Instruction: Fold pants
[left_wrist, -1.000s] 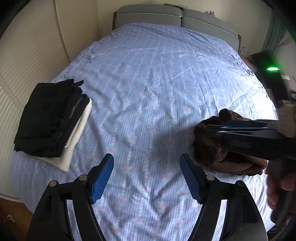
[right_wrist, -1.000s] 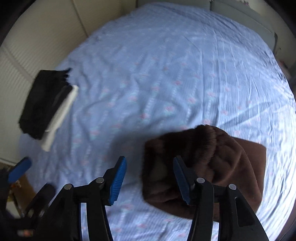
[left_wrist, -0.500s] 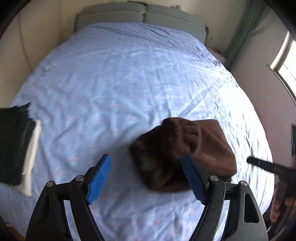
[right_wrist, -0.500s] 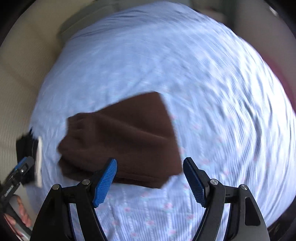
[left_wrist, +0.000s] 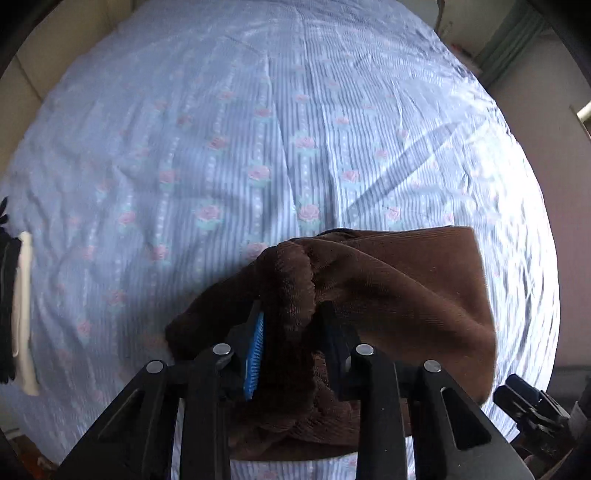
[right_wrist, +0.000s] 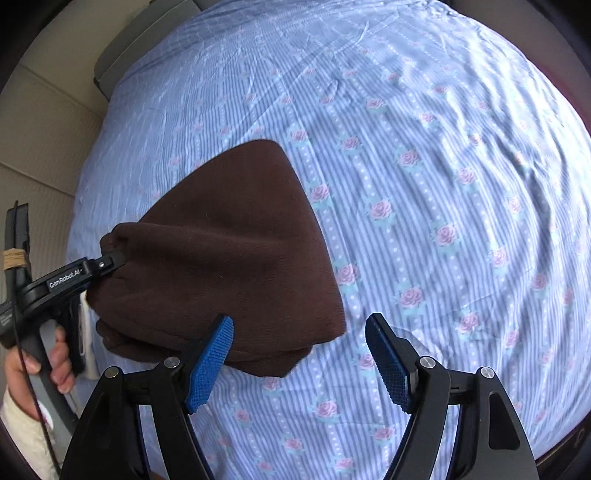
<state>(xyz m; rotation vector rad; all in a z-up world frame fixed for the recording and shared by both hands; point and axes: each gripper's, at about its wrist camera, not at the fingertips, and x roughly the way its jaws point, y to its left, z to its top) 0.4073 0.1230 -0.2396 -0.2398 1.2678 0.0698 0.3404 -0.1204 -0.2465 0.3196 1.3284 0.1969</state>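
The brown pants (left_wrist: 388, 295) lie bunched on the striped floral bedsheet (left_wrist: 258, 129), a thick fold rising at 12 o'clock between the fingers of the left gripper (left_wrist: 291, 328), which is clamped on it. The right gripper (right_wrist: 299, 354) hangs with jaws spread wide, the pants at its 10 o'clock, its left pad (right_wrist: 210, 365) over their near edge
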